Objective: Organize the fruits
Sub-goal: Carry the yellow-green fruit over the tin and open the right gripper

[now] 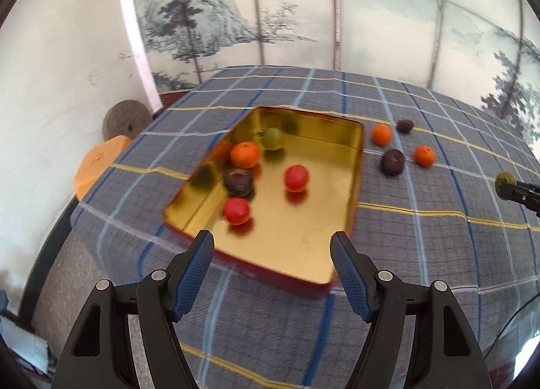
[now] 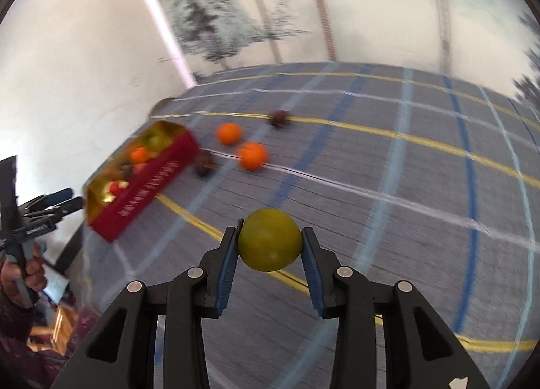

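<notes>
A gold-lined red tin (image 1: 341, 139) lies on the plaid tablecloth. It holds two red fruits (image 1: 296, 178), an orange (image 1: 245, 154), a green fruit (image 1: 272, 138) and a dark brown fruit (image 1: 239, 181). My left gripper (image 1: 272, 244) is open and empty over the tin's near edge. To the right of the tin lie two oranges (image 1: 381, 134) and two dark fruits (image 1: 392, 161). My right gripper (image 2: 270, 243) is shut on a green fruit (image 2: 269, 239) above the cloth. The tin (image 2: 148, 183) lies far to its left.
The tablecloth (image 1: 422, 254) covers a round table that drops off at the left. An orange stool (image 1: 98, 162) and a grey round object (image 1: 125, 119) stand below the left edge. A painted screen (image 1: 303, 10) stands behind the table.
</notes>
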Demonstrator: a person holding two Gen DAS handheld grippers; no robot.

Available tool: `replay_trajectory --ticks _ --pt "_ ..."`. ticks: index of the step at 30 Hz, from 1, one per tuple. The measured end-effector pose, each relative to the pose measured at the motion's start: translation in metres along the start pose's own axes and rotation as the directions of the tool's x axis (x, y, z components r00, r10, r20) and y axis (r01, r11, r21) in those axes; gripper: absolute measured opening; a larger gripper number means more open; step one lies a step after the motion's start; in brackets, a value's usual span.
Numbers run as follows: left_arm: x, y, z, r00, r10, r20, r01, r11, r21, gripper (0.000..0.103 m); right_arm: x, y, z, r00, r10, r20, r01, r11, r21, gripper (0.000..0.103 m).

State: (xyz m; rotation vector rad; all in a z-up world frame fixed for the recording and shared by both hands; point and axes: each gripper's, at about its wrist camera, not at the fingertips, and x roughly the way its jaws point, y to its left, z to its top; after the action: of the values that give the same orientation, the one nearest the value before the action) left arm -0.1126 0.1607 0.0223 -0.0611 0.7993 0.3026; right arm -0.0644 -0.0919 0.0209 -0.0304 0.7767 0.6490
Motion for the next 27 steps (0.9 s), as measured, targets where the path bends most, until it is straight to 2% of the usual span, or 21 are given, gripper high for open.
replay_trajectory --ticks 4,7,11,14,19,24,27 --pt "-0.003 0.02 -0.003 1.0 0.024 0.002 -0.023 0.999 -0.031 0.072 0.021 0.058 0.029 0.994 0.11 -0.002 -0.109 0.99 -0.094 0.035" --pt "-0.005 0.032 -0.007 1.0 0.03 -0.002 -0.03 0.998 -0.051 0.072 0.044 0.104 0.051 0.978 0.21 -0.021 -0.21 0.967 -0.147 0.035" --pt "-0.007 0.037 -0.012 1.0 0.026 -0.011 -0.026 0.999 -0.042 0.072 0.08 0.156 0.069 0.953 0.292 -0.078 -0.302 0.931 -0.206 0.035" --pt "-0.009 0.038 -0.012 1.0 0.03 0.001 -0.03 0.999 -0.029 0.073 0.118 0.185 0.074 0.941 0.306 -0.142 -0.332 0.917 -0.222 0.035" --pt "-0.011 0.042 -0.014 0.999 0.038 0.006 -0.038 0.999 -0.027 0.078 0.153 0.209 0.073 0.932 0.3 -0.202 -0.343 0.911 -0.231 0.035" --pt "-0.009 0.046 -0.018 0.999 0.031 -0.006 -0.031 0.999 -0.037 0.078 0.177 0.216 0.077 0.94 0.256 -0.226 -0.308 0.922 -0.235 0.035" --pt "-0.006 0.045 -0.019 0.999 0.03 -0.017 -0.031 0.999 -0.033 0.079 0.179 0.213 0.084 0.949 0.243 -0.2 -0.285 0.934 -0.218 0.037"
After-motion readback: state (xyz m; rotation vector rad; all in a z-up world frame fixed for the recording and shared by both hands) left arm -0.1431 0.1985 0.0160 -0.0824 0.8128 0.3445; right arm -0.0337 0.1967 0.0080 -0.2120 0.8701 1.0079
